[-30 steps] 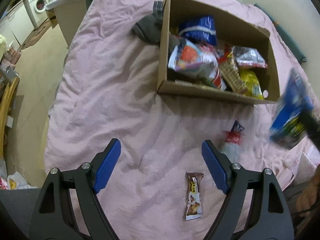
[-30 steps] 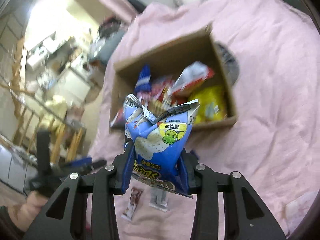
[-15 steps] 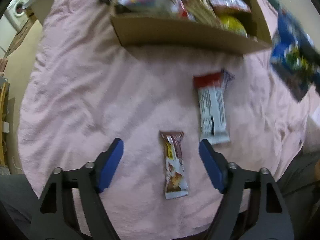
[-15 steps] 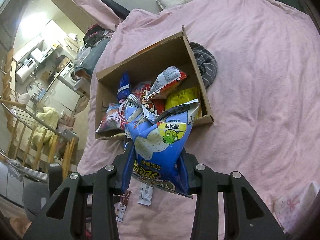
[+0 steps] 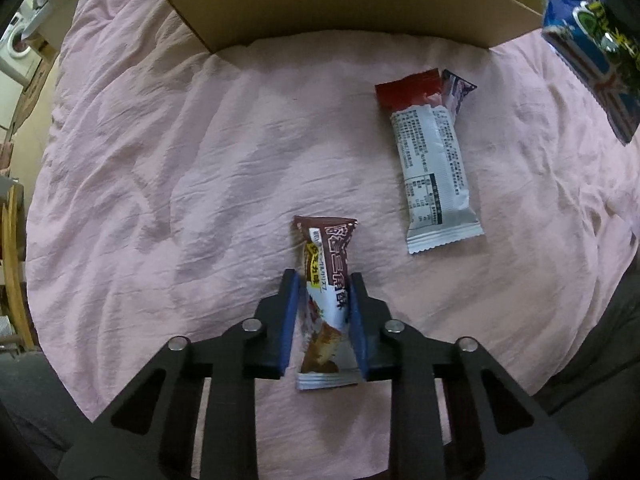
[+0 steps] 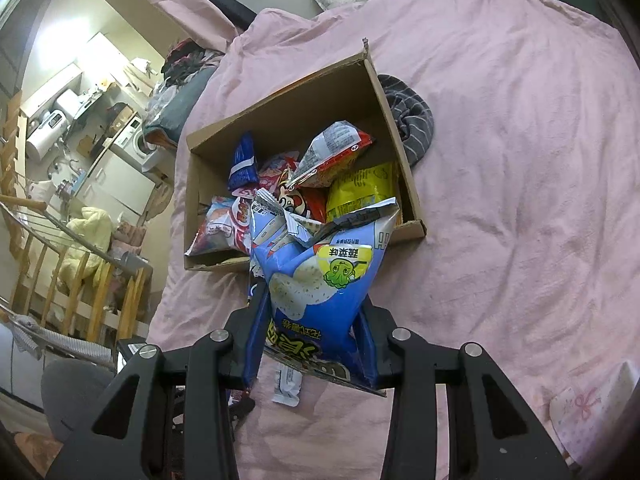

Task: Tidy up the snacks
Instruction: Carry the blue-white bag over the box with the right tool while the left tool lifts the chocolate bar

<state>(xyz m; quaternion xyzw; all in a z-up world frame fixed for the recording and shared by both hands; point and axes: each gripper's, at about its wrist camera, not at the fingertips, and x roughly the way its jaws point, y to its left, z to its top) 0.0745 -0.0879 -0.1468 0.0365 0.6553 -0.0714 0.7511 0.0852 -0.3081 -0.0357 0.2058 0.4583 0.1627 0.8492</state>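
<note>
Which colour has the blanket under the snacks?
Pink blanket, clearest in the left wrist view.

Right gripper [image 6: 310,332] clamped on blue chip bag [image 6: 320,280], bag upright between blue pads, cardboard box [image 6: 400,152] beyond on pink bedspread [image 6: 520,160], box holding assorted snack packs (red, yellow, blue), striped cloth [image 6: 414,120] touching box's right wall, white wrapper [image 6: 286,386] beneath bag

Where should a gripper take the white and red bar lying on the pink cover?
Grip the white and red bar across its narrow width at mid-length, coming straight down from above. It lies flat and clear of the brown bar, with both long edges free; the crimped ends are thin and would likely slip.
</note>
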